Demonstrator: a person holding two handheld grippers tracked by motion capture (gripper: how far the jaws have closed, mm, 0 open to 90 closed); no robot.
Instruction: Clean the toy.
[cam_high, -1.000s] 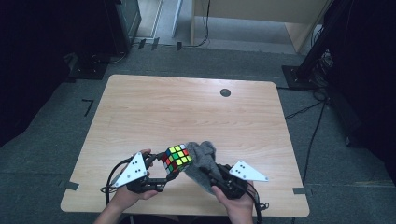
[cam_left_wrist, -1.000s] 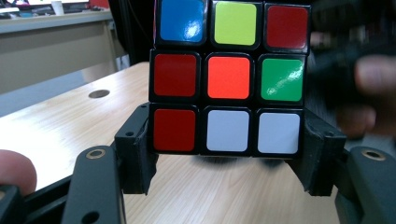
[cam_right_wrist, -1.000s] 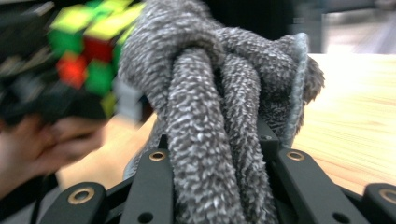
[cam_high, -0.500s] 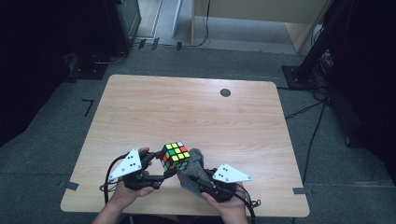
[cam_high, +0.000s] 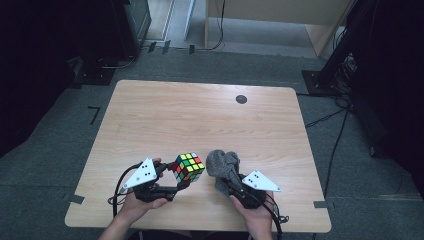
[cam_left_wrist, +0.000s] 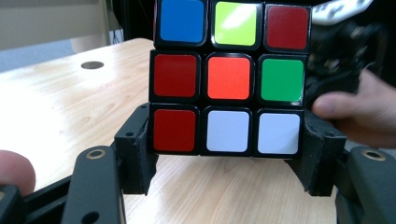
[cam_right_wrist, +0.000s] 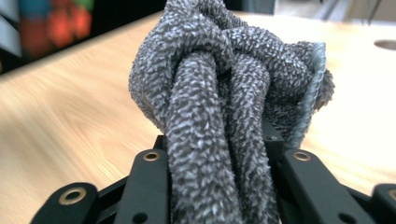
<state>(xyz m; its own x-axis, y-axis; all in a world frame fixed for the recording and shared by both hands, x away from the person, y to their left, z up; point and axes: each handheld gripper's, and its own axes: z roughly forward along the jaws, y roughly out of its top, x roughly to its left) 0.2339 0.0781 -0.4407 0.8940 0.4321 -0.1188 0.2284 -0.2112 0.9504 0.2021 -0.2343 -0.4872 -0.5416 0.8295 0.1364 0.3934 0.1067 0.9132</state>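
Observation:
A scrambled Rubik's cube (cam_high: 189, 166) is held just above the wooden table (cam_high: 200, 115) near its front edge. My left gripper (cam_high: 181, 179) is shut on its lower layer. In the left gripper view the jaws clamp the cube (cam_left_wrist: 229, 77) on both sides, and my left gripper (cam_left_wrist: 229, 154) shows a red, white, white bottom row. Right of the cube, a bunched grey cloth (cam_high: 223, 166) sticks out of my right gripper (cam_high: 226, 186). Its jaws have just been opening a little, with the cloth (cam_right_wrist: 224, 70) still wedged between them in my right gripper (cam_right_wrist: 219, 140). A narrow gap separates cloth and cube.
A small black round grommet (cam_high: 241, 99) sits in the tabletop at the back right. Cables trail from both grippers over the front edge. Dark stands and cables (cam_high: 325, 80) line the grey floor around the table.
The cloth was pressed against the cube's right side a second ago. My right gripper has since drawn it off to the right and lower. The cube has barely moved.

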